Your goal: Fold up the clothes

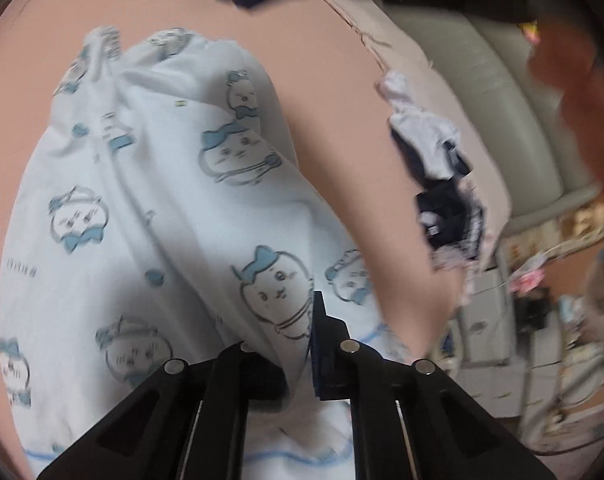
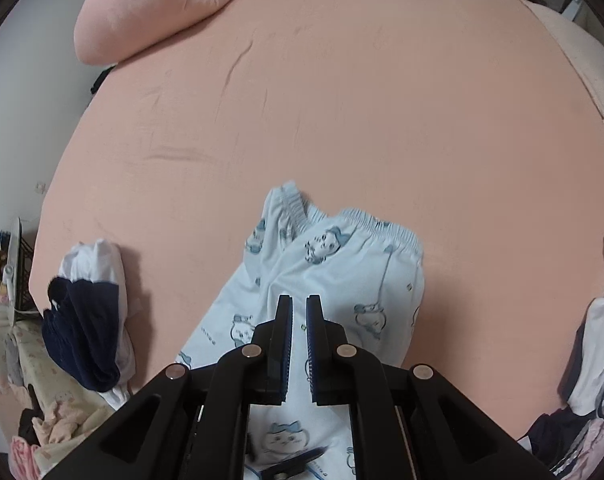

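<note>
Pale blue trousers [image 2: 342,276] printed with darker blue cartoon faces wearing bows, waistband [image 2: 378,226] in the same pale blue; peach-pink bed sheet [image 2: 342,100]; matching peach-pink quilt [image 2: 149,4]; folded white and navy garment [image 2: 85,320]; black grippers with dark blue ridged pads [image 2: 287,340]; white, navy and striped clothes pile [image 1: 442,184]

Both claws [image 1: 302,344] [image 2: 299,344] closed, downward.
</note>
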Demonstrator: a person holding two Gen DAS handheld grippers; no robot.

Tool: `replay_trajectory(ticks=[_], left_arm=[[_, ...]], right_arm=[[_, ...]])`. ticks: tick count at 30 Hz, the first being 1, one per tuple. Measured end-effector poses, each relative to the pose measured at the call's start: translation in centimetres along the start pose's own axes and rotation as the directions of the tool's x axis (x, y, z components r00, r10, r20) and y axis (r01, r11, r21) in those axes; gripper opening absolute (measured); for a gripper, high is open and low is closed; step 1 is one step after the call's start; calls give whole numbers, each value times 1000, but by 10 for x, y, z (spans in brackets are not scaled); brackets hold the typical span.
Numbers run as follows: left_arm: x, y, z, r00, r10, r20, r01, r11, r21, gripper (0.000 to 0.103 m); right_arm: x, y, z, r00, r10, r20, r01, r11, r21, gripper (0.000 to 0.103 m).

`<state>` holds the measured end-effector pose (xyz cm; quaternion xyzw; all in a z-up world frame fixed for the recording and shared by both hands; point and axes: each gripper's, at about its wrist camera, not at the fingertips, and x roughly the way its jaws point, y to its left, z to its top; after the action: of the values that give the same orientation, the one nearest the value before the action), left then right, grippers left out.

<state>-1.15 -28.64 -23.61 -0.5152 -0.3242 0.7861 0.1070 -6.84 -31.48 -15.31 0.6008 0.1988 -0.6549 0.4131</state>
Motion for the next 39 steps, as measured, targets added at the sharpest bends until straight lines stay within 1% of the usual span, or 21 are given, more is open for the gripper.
replay_trajectory(ticks=[3,6,8,9,10,11,12,13,16,19,22,23,24,25,26,27,28,29,31,35,39], left_arm=[[-22,10,-3,999,-46,28,48,997,-52,5],[-44,17,-9,998,-53,43,56,996,-64,5],[-59,22,-15,998,-36,57,40,997,-64,5],[-66,25,-18,998,-28,63,32,997,-67,5],[-73,30,-21,997,-24,68,29,996,-79,5],[-79,35,-24,997,-20,73,26,996,-91,5],[-83,41,-27,997,-17,79,25,994,-104,5],[-86,46,-29,997,3,82,7,993,-116,5],[-93,61,-38,995,46,89,-31,987,-156,5],[-96,63,-45,995,28,97,-12,987,-163,5],[-102,59,-48,989,81,121,-60,983,-172,7],[-104,57,-48,984,94,148,-66,981,-181,8],[-107,55,-48,979,106,175,-72,979,-190,11],[-110,54,-48,972,117,203,-76,977,-199,19],[-114,54,-48,965,113,236,-63,975,-213,26],[-117,54,-48,957,110,268,-48,973,-226,48],[-120,54,-48,949,101,298,-27,969,-245,74],[-122,55,-47,940,93,327,-4,965,-263,83],[-128,54,-46,925,65,374,48,958,-284,86],[-135,49,-41,911,46,409,89,948,-305,86],[-139,36,-35,911,105,398,18,956,-294,86]], right_arm=[[8,-2,-2,999,25,-37,-25,1000,16,5],[13,-7,-4,997,55,-61,-51,997,53,6],[14,-12,-5,994,66,-83,-59,995,76,9],[15,-15,-5,993,70,-94,-62,994,86,20],[17,-18,-7,992,74,-105,-64,993,96,39],[19,-20,-8,991,77,-111,-66,993,102,49],[19,-23,-10,991,75,-111,-63,992,105,63],[20,-25,-12,991,71,-111,-59,993,106,66],[25,-29,-18,989,59,-137,-47,995,92,66],[27,-32,-27,988,63,-142,-53,996,74,66],[25,-33,-37,988,73,-135,-61,994,93,66],[23,-35,-43,986,92,-137,-77,991,112,66],[18,-36,-50,984,116,-138,-98,986,133,66],[14,-37,-57,981,146,-126,-126,980,154,66],[12,-35,-66,978,188,-88,-171,970,174,67],[8,-34,-74,974,222,-52,-208,960,189,71],[2,-33,-81,971,238,-24,-229,954,194,73],[-4,-31,-86,969,248,3,-245,952,184,73],[-7,-19,-94,969,246,40,-249,958,141,73],[-30,-23,-105,970,222,100,-231,968,98,73],[-47,-34,-110,961,244,130,-258,960,111,73]])
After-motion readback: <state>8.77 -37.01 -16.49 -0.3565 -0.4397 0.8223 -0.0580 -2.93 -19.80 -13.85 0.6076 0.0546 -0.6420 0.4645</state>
